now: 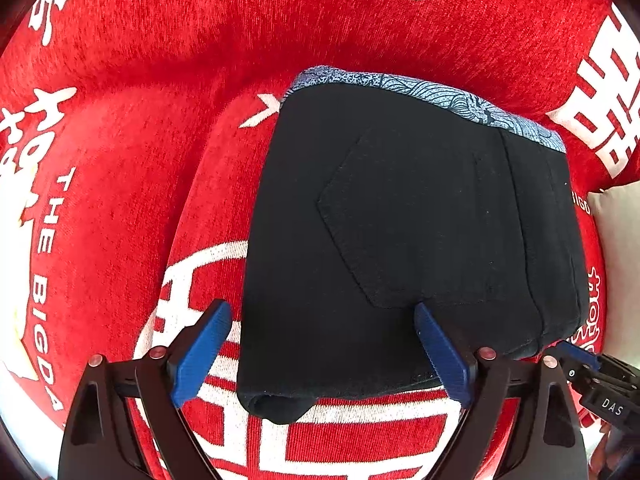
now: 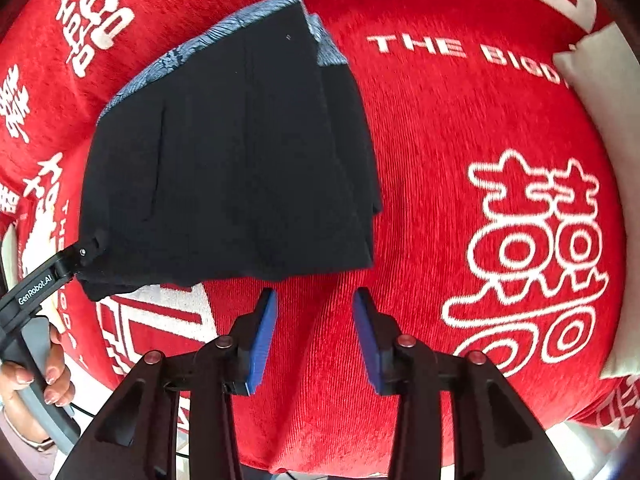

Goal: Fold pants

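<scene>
The black pants (image 1: 400, 220) lie folded into a compact stack on the red blanket (image 1: 160, 60), with a blue patterned waistband lining (image 1: 440, 96) at the far edge. My left gripper (image 1: 324, 328) is open, its blue pads (image 1: 200, 352) straddling the stack's near edge without gripping it. In the right wrist view the pants (image 2: 240, 160) lie to the upper left, and my right gripper (image 2: 316, 320) is open and empty just in front of their near edge. The left gripper's tip (image 2: 86, 250) touches the stack's left corner there.
The red blanket (image 2: 440, 160) with white characters and lettering covers the whole surface. A white cushion (image 2: 600, 72) lies at the right edge. The person's hand (image 2: 48, 376) holds the left gripper's handle at the lower left. The right gripper's body (image 1: 600, 384) shows at the lower right.
</scene>
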A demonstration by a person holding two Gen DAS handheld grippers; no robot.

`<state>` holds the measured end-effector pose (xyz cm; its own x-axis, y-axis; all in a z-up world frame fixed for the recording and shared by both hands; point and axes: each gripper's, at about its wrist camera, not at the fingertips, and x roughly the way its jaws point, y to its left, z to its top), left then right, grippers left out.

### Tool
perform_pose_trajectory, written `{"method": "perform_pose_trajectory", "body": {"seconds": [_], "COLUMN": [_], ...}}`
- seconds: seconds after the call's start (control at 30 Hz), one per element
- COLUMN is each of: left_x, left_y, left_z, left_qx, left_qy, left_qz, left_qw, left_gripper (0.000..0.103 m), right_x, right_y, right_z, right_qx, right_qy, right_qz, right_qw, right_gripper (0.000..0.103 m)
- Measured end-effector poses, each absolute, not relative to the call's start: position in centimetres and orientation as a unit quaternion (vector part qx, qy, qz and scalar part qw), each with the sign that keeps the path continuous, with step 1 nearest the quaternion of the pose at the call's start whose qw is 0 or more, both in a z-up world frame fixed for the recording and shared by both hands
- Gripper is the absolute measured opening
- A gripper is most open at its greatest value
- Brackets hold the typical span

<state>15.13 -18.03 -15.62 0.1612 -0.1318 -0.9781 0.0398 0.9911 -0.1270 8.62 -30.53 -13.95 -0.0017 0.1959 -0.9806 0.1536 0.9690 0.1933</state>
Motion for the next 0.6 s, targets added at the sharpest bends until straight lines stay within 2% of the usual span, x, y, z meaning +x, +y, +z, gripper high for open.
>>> {"method": "perform_pose_trajectory", "body": {"seconds": [0.03, 0.1, 0.17, 0.6], "left_x": [15.2, 15.2, 15.2, 18.5], "left_y": [-18.0, -18.1, -17.9, -16.3], "left_z": [-15.5, -15.1, -14.4, -12.8], "left_qx": [-0.031, -0.017, -0.006, -0.029], "left_qy": [0.645, 0.642, 0.638, 0.636], "left_qz": [-0.057, -0.057, -0.055, -0.057], "left_qw": [0.762, 0.764, 0.768, 0.769], "left_gripper": [0.093, 0.093, 0.093, 0.093], "right_x": [8.4, 7.9, 7.5, 7.7], "right_y": [-30.6, -31.2, -32.2, -39.0], "right_z": [-13.9, -13.8, -13.7, -12.6], "right_qx": [0.128, 0.141, 0.155, 0.218], "right_qy": [0.707, 0.706, 0.706, 0.683], "right_qz": [0.015, 0.016, 0.015, -0.036], "right_qw": [0.695, 0.694, 0.691, 0.696], "right_gripper": [0.044, 0.054, 0.058, 0.065]}}
